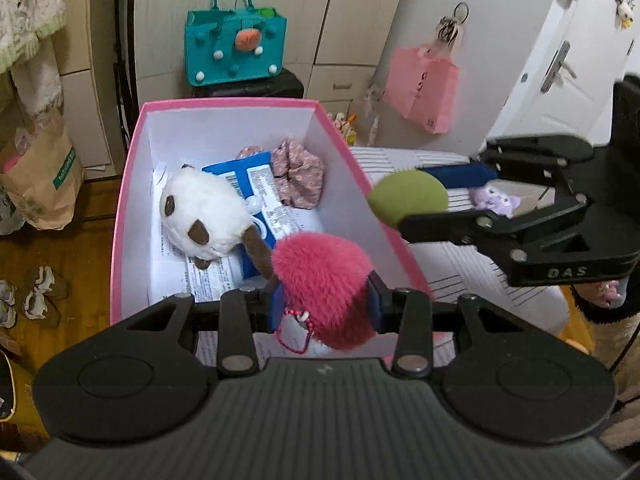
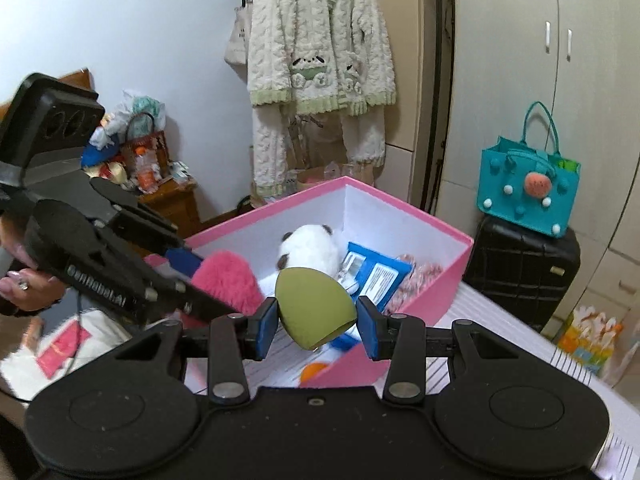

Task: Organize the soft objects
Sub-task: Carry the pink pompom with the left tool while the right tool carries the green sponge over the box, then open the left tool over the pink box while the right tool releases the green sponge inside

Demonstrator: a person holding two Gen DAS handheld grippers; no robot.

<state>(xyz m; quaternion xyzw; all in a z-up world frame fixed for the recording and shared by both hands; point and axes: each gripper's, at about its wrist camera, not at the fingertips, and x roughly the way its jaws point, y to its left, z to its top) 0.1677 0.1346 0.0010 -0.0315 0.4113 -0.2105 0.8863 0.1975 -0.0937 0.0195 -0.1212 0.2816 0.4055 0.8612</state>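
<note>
Open from above: pink box (image 1: 132,184), top uncovered. Floor crowded at the far end by white plush (image 1: 204,216), blue pack (image 1: 256,188) and floral scrunchie (image 1: 300,172); bare paper lining near the front wall. Both grippers close together over the right rim.

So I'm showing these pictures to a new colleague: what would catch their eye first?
Probably the pink box, open, with a white plush toy lying inside. Next, the fluffy pink pompom clamped in the left gripper over the box's near edge, and the green sponge held in the right gripper.
</note>
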